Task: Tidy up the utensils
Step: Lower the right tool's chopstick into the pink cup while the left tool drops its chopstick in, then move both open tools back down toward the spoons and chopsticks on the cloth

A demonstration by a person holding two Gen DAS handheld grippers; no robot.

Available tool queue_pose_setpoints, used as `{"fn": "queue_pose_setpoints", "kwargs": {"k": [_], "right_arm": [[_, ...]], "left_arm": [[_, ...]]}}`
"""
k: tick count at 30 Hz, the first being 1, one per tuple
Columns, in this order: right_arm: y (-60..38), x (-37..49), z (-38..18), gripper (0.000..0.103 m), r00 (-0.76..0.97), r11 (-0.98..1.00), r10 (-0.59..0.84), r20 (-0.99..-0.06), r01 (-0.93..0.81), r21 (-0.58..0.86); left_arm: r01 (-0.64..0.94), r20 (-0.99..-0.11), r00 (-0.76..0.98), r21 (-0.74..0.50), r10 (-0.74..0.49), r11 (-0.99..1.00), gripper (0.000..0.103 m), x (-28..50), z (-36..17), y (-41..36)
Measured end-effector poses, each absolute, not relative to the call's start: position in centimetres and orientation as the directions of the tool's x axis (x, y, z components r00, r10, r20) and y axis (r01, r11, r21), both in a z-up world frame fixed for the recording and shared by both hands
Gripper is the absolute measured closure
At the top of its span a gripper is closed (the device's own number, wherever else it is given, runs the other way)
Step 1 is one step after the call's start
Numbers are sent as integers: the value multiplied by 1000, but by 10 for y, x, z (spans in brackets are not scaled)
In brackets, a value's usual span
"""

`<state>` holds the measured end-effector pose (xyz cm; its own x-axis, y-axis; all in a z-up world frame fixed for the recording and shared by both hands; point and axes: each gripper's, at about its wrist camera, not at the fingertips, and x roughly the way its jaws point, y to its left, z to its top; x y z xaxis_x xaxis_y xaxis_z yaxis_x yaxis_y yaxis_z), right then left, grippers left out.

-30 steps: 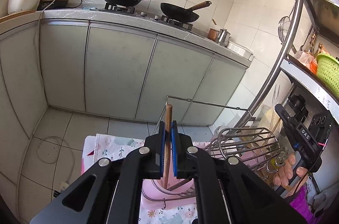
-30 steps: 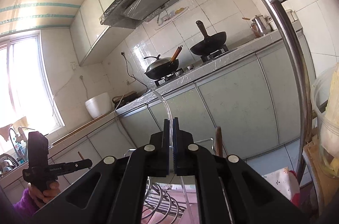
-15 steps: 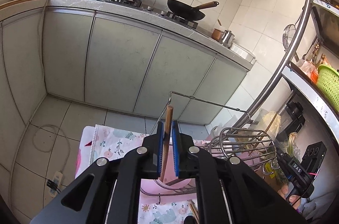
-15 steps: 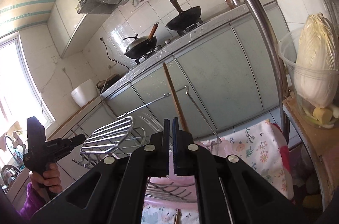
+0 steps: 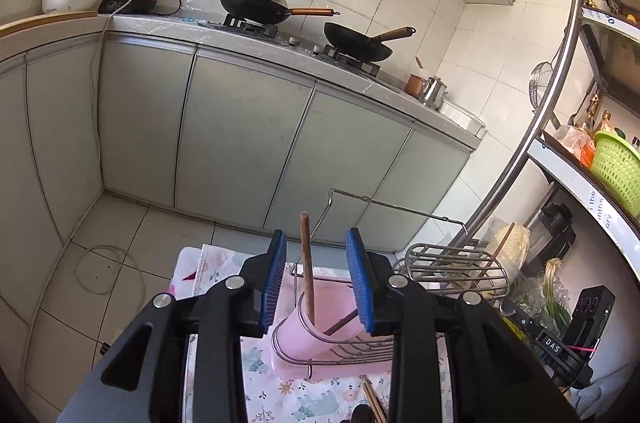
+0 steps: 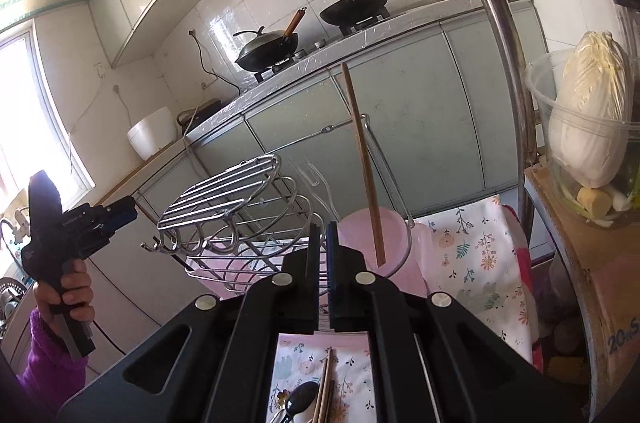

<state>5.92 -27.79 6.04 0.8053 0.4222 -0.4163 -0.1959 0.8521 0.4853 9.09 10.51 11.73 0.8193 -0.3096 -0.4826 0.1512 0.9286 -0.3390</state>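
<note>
A floral cloth (image 6: 476, 263) covers the surface in front of you, and a wire rack (image 5: 360, 347) stands on it toward the far edge. In the rack's end sits a pink cup (image 6: 380, 243), ringed by the wire. One wooden chopstick (image 5: 307, 275) stands in that cup, leaning slightly, its top well above the rim. To the side, the rack's raised wire shelf (image 6: 224, 195) is tilted up.

Your left gripper (image 5: 316, 283) has just been opening: its blue pads (image 5: 274, 287) now stand apart on either side of the chopstick, touching it on neither side.

Your right gripper (image 6: 323, 263) is closed, pads together, with nothing between them. It sits just beside the cup, on the shelf side.

On the cloth near its front edge, below the right gripper, lie a spoon (image 6: 298, 401) and a pair of chopsticks (image 6: 325, 391), side by side and partly hidden by the gripper body.
</note>
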Motion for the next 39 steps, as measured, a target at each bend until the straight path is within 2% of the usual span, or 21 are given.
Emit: {"fn": "queue_pose_setpoints", "kwargs": {"k": [9,19,21,23,25,34,39], "right_arm": [[-266,39,46,99,746,864,435,-504,-187,468],[-251,21,10,99,630,866,457,-628,-154,475],[-247,19,-1,94,584,860,476,-657,-151,488],[-244,17,-9,84,556,855,487,-674,-146,498],[-242,12,-16,80,542,860,481,-689,-137,492],[-244,-2,-37,78,503,875,457,-734,-107,472],[-242,-3,-44,78,474,870,471,-743,-109,482]], "left_arm": [[150,-544,780,-319,-310,936,73,58,92,100],[146,-642,687,-338,-341,930,73,29,36,87],[151,-670,654,-341,-352,928,73,24,22,81],[156,-694,622,-343,-362,926,73,19,9,76],[161,-715,592,-346,-371,924,73,15,-4,69],[190,-793,453,-360,-407,913,73,-5,-54,39],[205,-829,376,-362,-415,909,79,-7,-74,24]]}}
